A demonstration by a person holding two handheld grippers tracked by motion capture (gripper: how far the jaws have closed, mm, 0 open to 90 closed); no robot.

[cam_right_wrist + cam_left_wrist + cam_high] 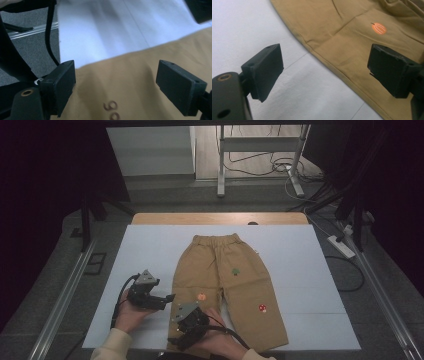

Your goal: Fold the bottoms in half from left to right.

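Evidently nothing is folded yet: the tan trousers (227, 285) are lying flat on the white counter (150, 250). Both the left claw (167, 299) and right claw (176, 338) are hovering spread, pinching nothing, by the near leg's hem.

You have one pair of tan trousers (225, 285) on one white sheet (150, 250). It carries three small embroidered patches (235, 271). You hold two grippers.

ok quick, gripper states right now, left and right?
Left gripper: open, holding nothing, jaws over the outer edge of the tan trousers.
Right gripper: open, holding nothing, jaws above the trouser leg near its hem.
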